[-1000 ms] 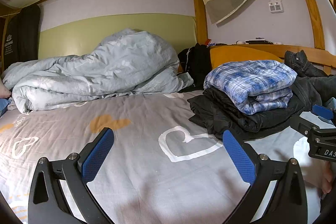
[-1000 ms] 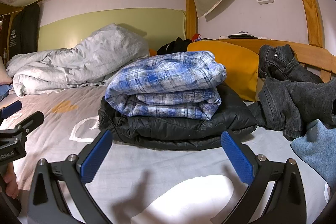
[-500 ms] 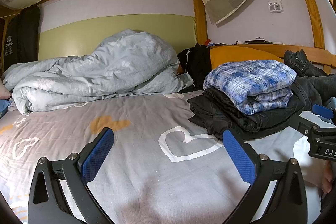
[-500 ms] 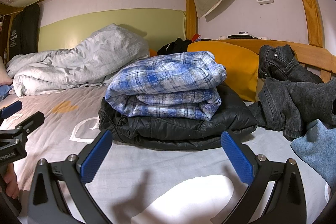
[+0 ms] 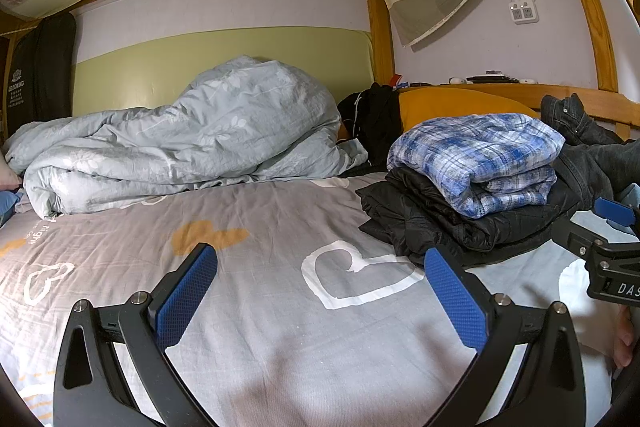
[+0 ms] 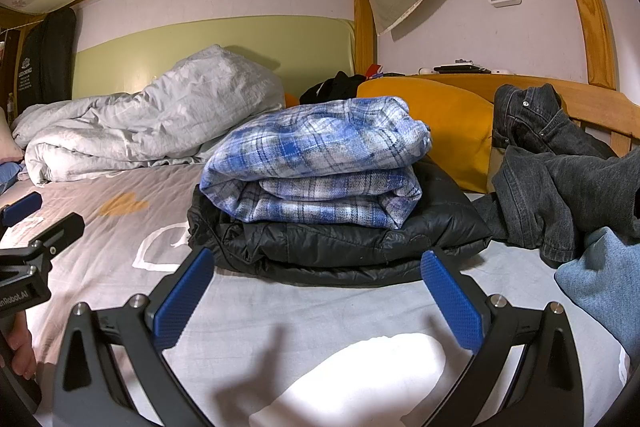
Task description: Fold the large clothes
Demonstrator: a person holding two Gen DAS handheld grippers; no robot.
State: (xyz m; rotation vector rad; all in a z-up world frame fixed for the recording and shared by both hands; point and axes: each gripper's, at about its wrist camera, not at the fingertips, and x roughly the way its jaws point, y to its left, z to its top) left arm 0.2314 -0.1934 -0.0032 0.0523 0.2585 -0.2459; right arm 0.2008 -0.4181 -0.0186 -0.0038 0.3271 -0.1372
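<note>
**Clerk:** Item one?

**Keeper:** Plaid shirt (image 6: 316, 163), blue and white, folded. It lay on top of the black jacket (image 6: 340, 247), also folded, on the bed (image 6: 320, 307). Stacked, I judged, because both were done and set aside as one pile.

**Clerk:** Orientation?

**Keeper:** In the right wrist view the shirt's long axis ran left to right across the frame, its layered folded edge facing the camera. The jacket beneath ran the same way and stuck out past the shirt on both sides.

**Clerk:** Item two?

**Keeper:** Dark jeans (image 6: 560, 179), unfolded, heaped just right of the pile and draped against the wooden bed rail (image 6: 600, 103). A light blue garment (image 6: 604, 275) lay nearer, at the right edge. Both looked like work not yet done.

**Clerk:** The tools?

**Keeper:** Left hand-held gripper (image 5: 320, 291) was spread wide and held nothing, low over bare sheet to the left of the pile. Right hand-held gripper (image 6: 316, 295) was likewise spread and empty, squarely in front of the pile, not touching it.

**Clerk:** Other stock?

**Keeper:** Grey duvet (image 5: 192, 139), bunched at the far side; orange pillow (image 6: 448, 123) behind the pile.
</note>
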